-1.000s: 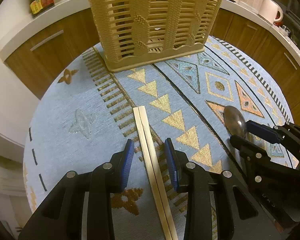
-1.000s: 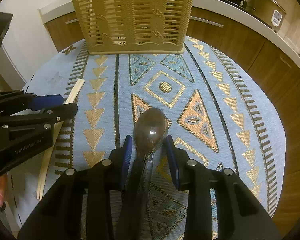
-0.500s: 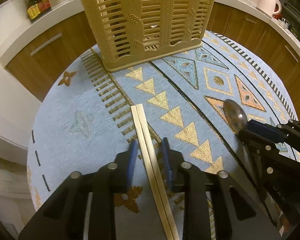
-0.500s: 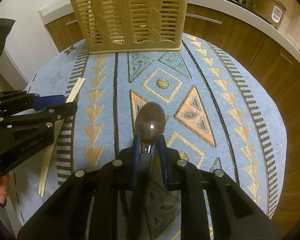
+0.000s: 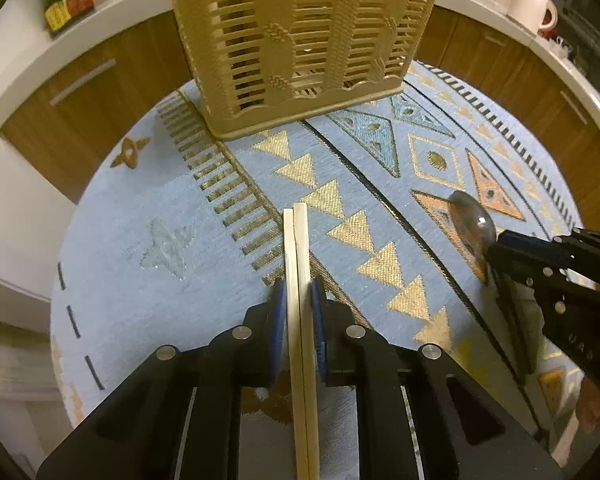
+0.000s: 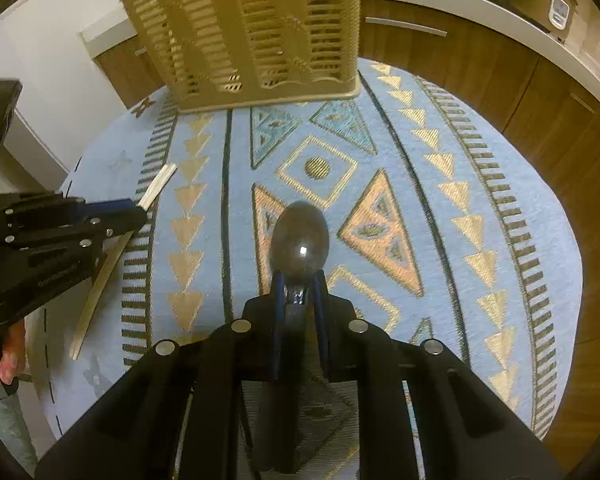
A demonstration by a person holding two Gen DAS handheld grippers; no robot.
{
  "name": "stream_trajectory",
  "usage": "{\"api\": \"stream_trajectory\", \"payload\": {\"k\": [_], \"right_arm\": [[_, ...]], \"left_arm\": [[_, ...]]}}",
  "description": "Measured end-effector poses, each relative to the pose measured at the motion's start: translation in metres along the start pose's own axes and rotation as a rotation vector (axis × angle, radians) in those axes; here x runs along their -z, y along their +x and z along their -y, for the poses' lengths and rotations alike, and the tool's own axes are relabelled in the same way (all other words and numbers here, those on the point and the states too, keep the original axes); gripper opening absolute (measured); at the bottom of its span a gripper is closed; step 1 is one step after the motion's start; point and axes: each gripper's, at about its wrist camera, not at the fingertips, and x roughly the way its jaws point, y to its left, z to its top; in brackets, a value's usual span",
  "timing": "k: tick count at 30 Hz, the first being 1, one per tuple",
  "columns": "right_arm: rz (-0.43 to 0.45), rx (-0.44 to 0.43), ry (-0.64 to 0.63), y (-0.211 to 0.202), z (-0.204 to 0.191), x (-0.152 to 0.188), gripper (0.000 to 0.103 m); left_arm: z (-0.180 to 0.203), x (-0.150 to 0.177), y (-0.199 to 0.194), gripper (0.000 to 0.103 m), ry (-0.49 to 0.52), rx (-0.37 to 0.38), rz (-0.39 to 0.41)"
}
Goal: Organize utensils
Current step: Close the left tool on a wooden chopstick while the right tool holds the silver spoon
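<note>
A pair of pale wooden chopsticks runs between the fingers of my left gripper, which is shut on them; they also show in the right wrist view. My right gripper is shut on the neck of a dark metal spoon, whose bowl points forward; it also shows in the left wrist view. A tan slatted utensil basket stands upright at the far side of the round table, also in the right wrist view. Both utensils are at or just above the cloth.
The round table carries a light blue patterned cloth with drop-off edges all around. Brown cabinets and a white counter ring the table. Bottles and a white kettle stand on the counter.
Both grippers went from open to shut: the left closed on the chopsticks, the right on the spoon's neck. Both views have moved a little closer to the basket.
</note>
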Motion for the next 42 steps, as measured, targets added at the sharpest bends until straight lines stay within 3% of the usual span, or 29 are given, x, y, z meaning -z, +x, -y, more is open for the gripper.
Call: {"api": "stream_trajectory", "payload": {"k": [3,7,10,13,17,19,23,26,31,34,37,42], "right_arm": [[0.000,-0.049,0.027,-0.003,0.005,-0.004,0.013],[-0.056,-0.073,0.037,0.002,0.010,-0.009,0.016],[-0.096,-0.112,0.036,0.006,0.011,-0.010,0.027],[-0.097,-0.077,0.009,0.004,0.010,-0.013,0.044],[-0.142,-0.083,-0.017,0.008,0.008,-0.017,0.044],[-0.168,-0.084,-0.037,0.011,0.004,-0.016,0.039],[-0.183,-0.056,-0.045,0.014,0.002,-0.018,0.017],[-0.198,-0.083,-0.031,0.015,0.007,-0.019,0.016],[-0.199,-0.059,-0.059,0.015,0.003,-0.019,0.015],[-0.177,-0.045,-0.079,0.010,-0.001,-0.017,0.008],[-0.145,-0.062,-0.064,0.001,0.002,-0.016,0.001],[-0.108,-0.048,-0.043,-0.007,0.012,-0.012,0.001]], "left_arm": [[-0.006,0.000,-0.001,0.011,-0.017,0.032,-0.002],[-0.008,-0.001,-0.002,0.012,0.003,0.014,-0.015],[-0.004,-0.004,0.001,0.015,0.019,0.008,-0.035],[-0.003,-0.009,0.002,0.020,0.033,-0.010,-0.052],[-0.001,-0.014,0.006,0.020,0.063,-0.025,-0.079],[0.001,-0.016,0.006,0.020,0.088,-0.040,-0.092],[0.009,-0.021,0.011,0.020,0.119,-0.060,-0.111],[0.010,-0.025,0.012,0.020,0.120,-0.059,-0.112],[0.010,-0.022,0.009,0.018,0.126,-0.069,-0.110],[0.015,-0.019,0.007,0.012,0.139,-0.076,-0.102],[0.021,-0.013,0.002,0.011,0.133,-0.089,-0.075],[0.014,-0.004,-0.015,0.008,0.045,-0.021,0.020]]}}
